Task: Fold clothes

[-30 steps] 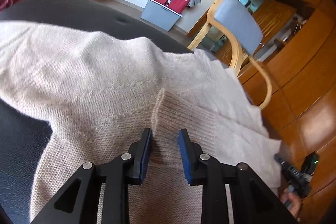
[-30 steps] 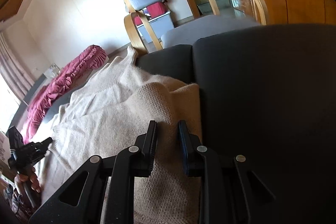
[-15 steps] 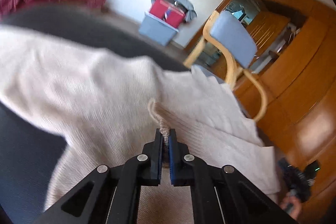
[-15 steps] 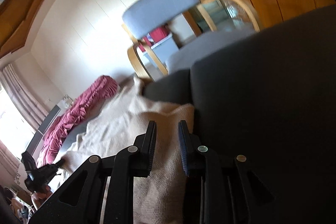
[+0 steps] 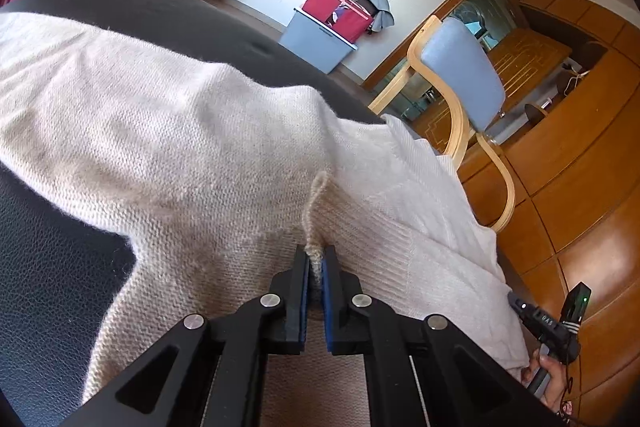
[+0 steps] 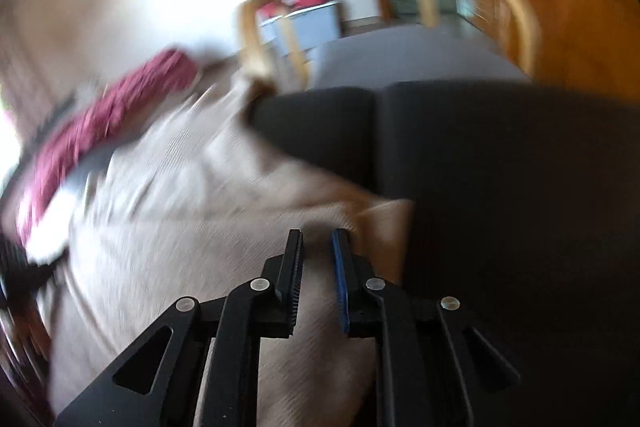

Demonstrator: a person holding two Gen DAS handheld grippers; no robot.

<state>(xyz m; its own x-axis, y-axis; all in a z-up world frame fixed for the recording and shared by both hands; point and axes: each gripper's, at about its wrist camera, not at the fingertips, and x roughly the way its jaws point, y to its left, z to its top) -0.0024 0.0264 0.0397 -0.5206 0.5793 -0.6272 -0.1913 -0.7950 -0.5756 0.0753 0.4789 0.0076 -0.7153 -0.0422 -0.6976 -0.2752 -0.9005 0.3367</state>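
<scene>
Left wrist view, largest to smallest. (a) Dark, grained leather-look sofa seat (image 5: 48,267), the work surface. (b) Cream knitted sweater (image 5: 160,155), spread across that seat: body and one sleeve run away up-left from my left gripper (image 5: 315,259); a whiter ribbed section lies to the right, toward the seat edge. Knit looks soft, loose, a bit fuzzy; I judge it will sag and stretch when lifted. (c) Raised ridge of knit (image 5: 316,203) running straight fwd from the tips; my left jaws are pinched tight on its near end, so that fold of fabric is held. (d) My right hand (image 5: 554,375), w/ its tool, shows at lower right just off the sweater's edge.

Right wrist view, heavily blurred. (e) Sweater (image 6: 168,211) fills the left and centre; its hem corner (image 6: 394,215) lies just fwd and right of my right gripper (image 6: 318,239), on the dark cushion. Right jaws stand narrow and are closing; fabric lies under and btwn them, but the pads don't yet seem to press it.

Key relation: the garment's long axis runs roughly across, from the right tool's hem end toward the left tool's pinch; each hand is nearest its own end. Next lift prob. depends on both grips being secure.
</scene>
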